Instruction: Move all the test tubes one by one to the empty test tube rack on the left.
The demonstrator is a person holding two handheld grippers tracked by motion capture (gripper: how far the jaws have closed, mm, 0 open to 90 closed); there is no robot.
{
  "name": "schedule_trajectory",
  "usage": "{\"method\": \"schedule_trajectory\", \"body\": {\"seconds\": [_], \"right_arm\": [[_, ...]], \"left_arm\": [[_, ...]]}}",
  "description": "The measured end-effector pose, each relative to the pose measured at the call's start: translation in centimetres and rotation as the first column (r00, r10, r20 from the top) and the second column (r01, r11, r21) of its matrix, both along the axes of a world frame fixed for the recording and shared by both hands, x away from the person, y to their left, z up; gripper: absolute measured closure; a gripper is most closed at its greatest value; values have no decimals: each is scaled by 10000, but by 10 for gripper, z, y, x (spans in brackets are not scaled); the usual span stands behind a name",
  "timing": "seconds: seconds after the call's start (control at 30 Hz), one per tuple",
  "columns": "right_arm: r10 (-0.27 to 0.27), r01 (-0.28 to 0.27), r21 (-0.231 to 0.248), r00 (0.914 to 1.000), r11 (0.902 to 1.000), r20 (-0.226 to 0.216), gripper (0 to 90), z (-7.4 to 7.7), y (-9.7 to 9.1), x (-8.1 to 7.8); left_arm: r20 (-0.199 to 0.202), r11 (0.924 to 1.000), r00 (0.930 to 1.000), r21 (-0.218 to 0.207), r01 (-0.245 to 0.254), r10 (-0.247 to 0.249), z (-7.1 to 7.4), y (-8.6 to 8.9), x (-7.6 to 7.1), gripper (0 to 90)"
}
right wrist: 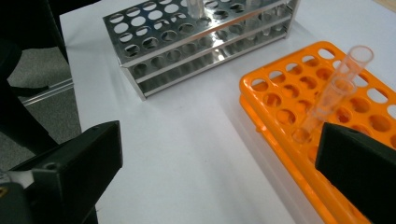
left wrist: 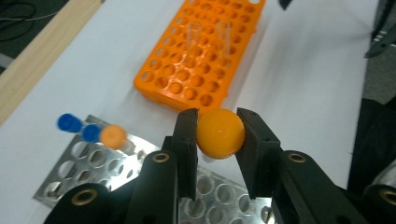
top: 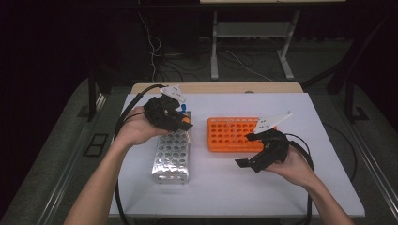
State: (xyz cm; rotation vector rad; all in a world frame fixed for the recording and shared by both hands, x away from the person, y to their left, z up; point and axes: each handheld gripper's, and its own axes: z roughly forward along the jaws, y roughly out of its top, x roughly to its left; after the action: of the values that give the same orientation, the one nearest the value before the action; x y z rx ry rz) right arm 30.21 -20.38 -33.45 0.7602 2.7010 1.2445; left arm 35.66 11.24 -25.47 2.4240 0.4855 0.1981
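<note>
Evidently the left gripper (left wrist: 217, 135) clamps an orange-capped tube (left wrist: 220, 132) by its cap, low in the frame's middle, above the steel rack (left wrist: 84, 163). The rounded cap could slip sideways from the flat jaws if tilted. At the right, the right gripper (top: 256, 150) gapes wide and empty beside the orange rack (right wrist: 299, 93), whose two uncapped clear tubes (right wrist: 336, 93) it could knock. No writing is legible.

We see an orange tube rack (top: 231, 134) pierced with rows of round holes near the far edge of the white worktop (top: 220, 187), whose far rim is pale wood. A shiny silver metal rack (top: 172, 156) carries the same hole pattern. Both grippers are black; the left gripper (left wrist: 219, 135) pinches an orange tube cap (left wrist: 220, 133). Two blue caps (left wrist: 69, 122) and another orange cap (left wrist: 113, 136) top the silver rack. Two clear tubes (right wrist: 343, 88) stand in the orange rack.
</note>
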Motion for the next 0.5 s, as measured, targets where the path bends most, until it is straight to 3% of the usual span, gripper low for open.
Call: {"method": "schedule_trajectory", "body": {"seconds": [0.37, 0.5], "right_arm": [[-173, 174, 42, 9998, 9998, -131, 2, -5, -11, 0], [-207, 208, 80, 9997, 9998, -115, 3, -6, -13, 0]], "left_arm": [[233, 9980, 9980, -247, -587, 593, -3, 14, 23, 689], [346, 9963, 9958, -145, -846, 851, -6, 18, 30, 689]]}}
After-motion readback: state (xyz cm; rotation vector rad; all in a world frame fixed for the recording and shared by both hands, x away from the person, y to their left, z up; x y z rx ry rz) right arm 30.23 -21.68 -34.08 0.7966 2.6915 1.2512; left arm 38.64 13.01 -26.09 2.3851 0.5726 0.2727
